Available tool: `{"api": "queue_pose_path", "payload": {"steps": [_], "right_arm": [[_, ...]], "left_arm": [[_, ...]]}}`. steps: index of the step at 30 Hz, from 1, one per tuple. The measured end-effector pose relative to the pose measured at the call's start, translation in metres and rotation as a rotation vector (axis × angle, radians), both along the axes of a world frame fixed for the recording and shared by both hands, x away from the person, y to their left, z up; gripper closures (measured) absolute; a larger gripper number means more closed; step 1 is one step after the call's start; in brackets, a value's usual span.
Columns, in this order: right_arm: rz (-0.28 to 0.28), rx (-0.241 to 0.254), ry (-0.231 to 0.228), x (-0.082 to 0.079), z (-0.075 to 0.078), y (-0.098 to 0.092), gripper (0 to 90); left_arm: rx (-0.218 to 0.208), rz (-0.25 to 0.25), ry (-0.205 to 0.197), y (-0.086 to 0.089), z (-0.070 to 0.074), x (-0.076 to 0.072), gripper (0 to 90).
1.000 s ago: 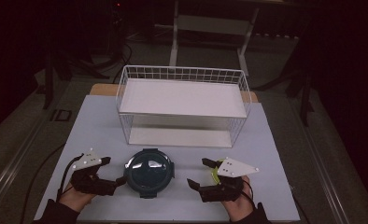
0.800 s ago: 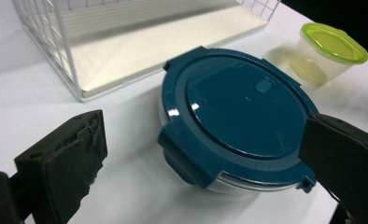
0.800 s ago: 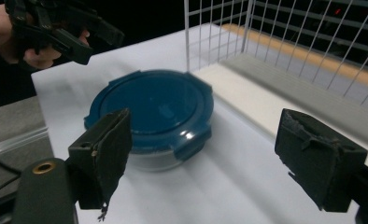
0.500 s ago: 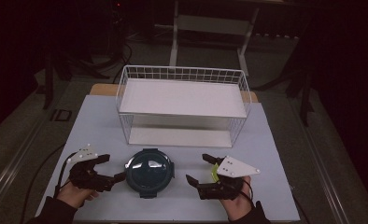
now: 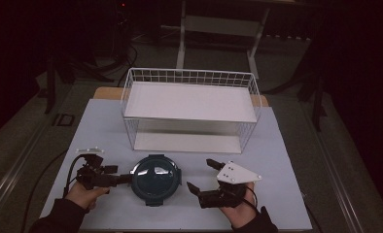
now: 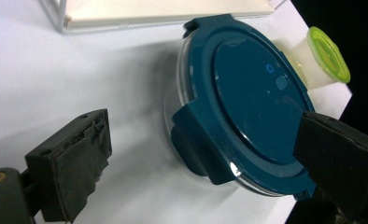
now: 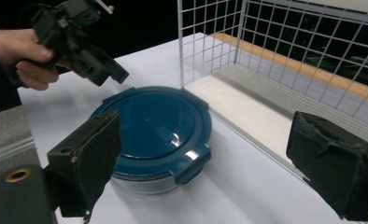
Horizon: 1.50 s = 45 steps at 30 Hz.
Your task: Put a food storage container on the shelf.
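Both grippers (image 5: 126,178) (image 5: 200,175) flank container (image 5: 155,178) (seemingly untouched)

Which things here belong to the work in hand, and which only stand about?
In the work: round glass container with dark blue clip lid; left gripper; right gripper.
Standing about: white wire two-level rack; small pale tub with lime-green lid.

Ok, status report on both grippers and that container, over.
Left hand-held gripper open at the round dark-teal lidded glass container. Right hand-held gripper open, jaws just widened, nothing between. White wire rack behind, clear of the container.
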State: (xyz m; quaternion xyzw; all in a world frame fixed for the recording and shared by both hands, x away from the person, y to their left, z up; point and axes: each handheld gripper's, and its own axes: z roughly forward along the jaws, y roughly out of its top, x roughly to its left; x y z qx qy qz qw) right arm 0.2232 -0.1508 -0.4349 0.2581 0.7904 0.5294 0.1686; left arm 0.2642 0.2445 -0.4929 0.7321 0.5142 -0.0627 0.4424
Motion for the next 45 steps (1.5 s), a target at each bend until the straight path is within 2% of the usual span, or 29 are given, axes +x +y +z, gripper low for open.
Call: {"api": "queue_pose_path", "payload": {"steps": [3, 6, 7, 8, 9, 18, 24, 25, 29, 33, 36, 37, 38, 39, 41, 43, 45], "right_arm": [[0.004, -0.003, 0.002, 0.000, -0.001, 0.001, 10.4], [0.009, -0.006, 0.007, 0.001, -0.002, 0.002, 12.5], [0.009, -0.006, 0.007, 0.001, -0.002, 0.002, 12.5], [0.010, -0.004, 0.010, 0.001, -0.002, 0.002, 12.5], [0.012, -0.010, 0.012, 0.001, -0.003, 0.002, 12.5], [0.021, -0.023, 0.030, 0.001, -0.009, 0.006, 12.8], [0.020, -0.031, 0.029, 0.000, -0.009, 0.006, 13.1], [0.020, -0.031, 0.029, 0.000, -0.009, 0.006, 13.1], [0.020, -0.033, 0.033, 0.000, -0.010, 0.005, 13.4], [0.012, -0.045, 0.062, 0.001, -0.015, 0.005, 13.7], [0.008, -0.048, 0.099, 0.004, -0.021, 0.006, 14.6], [0.008, -0.048, 0.099, 0.004, -0.021, 0.006, 14.6], [0.008, -0.044, 0.119, 0.005, -0.022, 0.006, 15.6], [0.007, -0.038, 0.148, 0.008, -0.024, 0.007, 15.9], [0.006, -0.029, 0.168, 0.010, -0.026, 0.008, 16.7], [0.005, -0.027, 0.180, 0.011, -0.028, 0.008, 16.7], [0.007, -0.021, 0.215, 0.013, -0.033, 0.009, 17.1]], "left_arm": [[-0.054, 0.005, 0.071, 0.004, -0.005, 0.005, 9.5], [-0.067, -0.003, 0.116, 0.005, -0.010, 0.009, 15.2], [-0.067, -0.003, 0.116, 0.005, -0.010, 0.009, 16.7], [-0.080, -0.006, 0.136, 0.006, -0.012, 0.010, 16.7], [-0.083, -0.006, 0.146, 0.006, -0.013, 0.011, 20.9], [-0.135, -0.030, 0.240, 0.002, -0.023, 0.017, 38.5], [-0.214, -0.047, 0.309, 0.001, -0.030, 0.021, 46.5], [-0.214, -0.047, 0.309, 0.001, -0.030, 0.021, 49.1], [-0.200, -0.070, 0.310, 0.001, -0.028, 0.022, 49.9], [-0.202, -0.081, 0.301, 0.002, -0.028, 0.021, 50.7], [-0.189, -0.093, 0.272, 0.001, -0.025, 0.018, 51.2], [-0.189, -0.093, 0.272, 0.001, -0.025, 0.018, 51.9], [-0.181, -0.101, 0.242, -0.001, -0.022, 0.015, 51.9], [-0.178, -0.103, 0.235, -0.002, -0.020, 0.014, 52.9], [-0.169, -0.106, 0.212, -0.004, -0.018, 0.012, 53.5], [-0.167, -0.108, 0.206, -0.004, -0.017, 0.010, 53.8], [-0.162, -0.111, 0.185, -0.004, -0.016, 0.006, 53.8]]}}
